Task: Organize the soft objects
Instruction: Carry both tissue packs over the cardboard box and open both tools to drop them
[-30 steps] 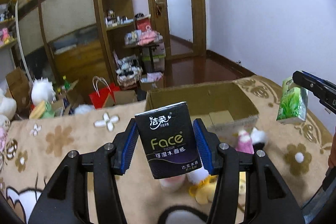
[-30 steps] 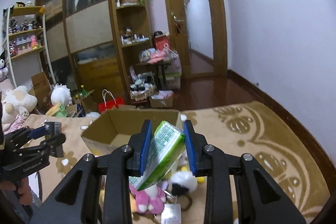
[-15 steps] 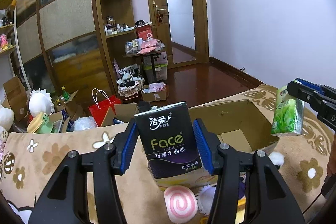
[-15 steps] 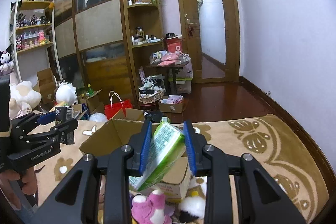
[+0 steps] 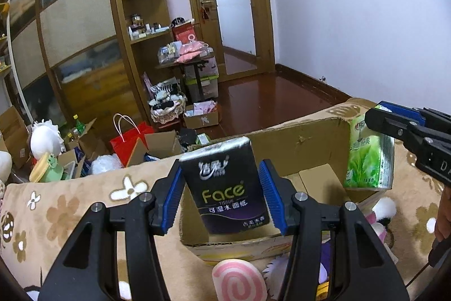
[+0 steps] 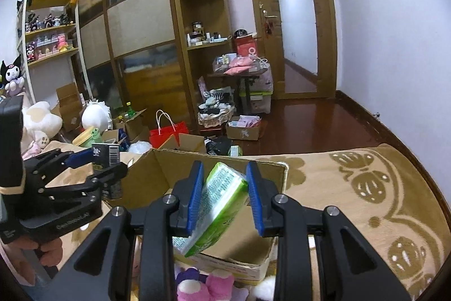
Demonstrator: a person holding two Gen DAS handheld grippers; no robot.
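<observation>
Two tissue packs are in play, one per tool, and one open brown cardboard box sits on the beige flower-patterned blanket. The left gripper has its blue pads narrowed onto the two sides of a black soft tissue pack printed "Face", which stands upright between them, over the near left part of the box. The right gripper is drawn in as tight as it goes around a green-and-white soft tissue pack, held tilted with its top leaning to the right, above the box opening; in the left wrist view that same green pack hangs at the box's right wall. In front of the box, by its near wall, lie several plush toys: one pink-and-white spiral one, one pink-and-white one with a purple one just beside it, and one white fluffy ball. How many more lie under the grippers cannot be told. On the floor beyond the blanket stands one red paper bag with white handles.
</observation>
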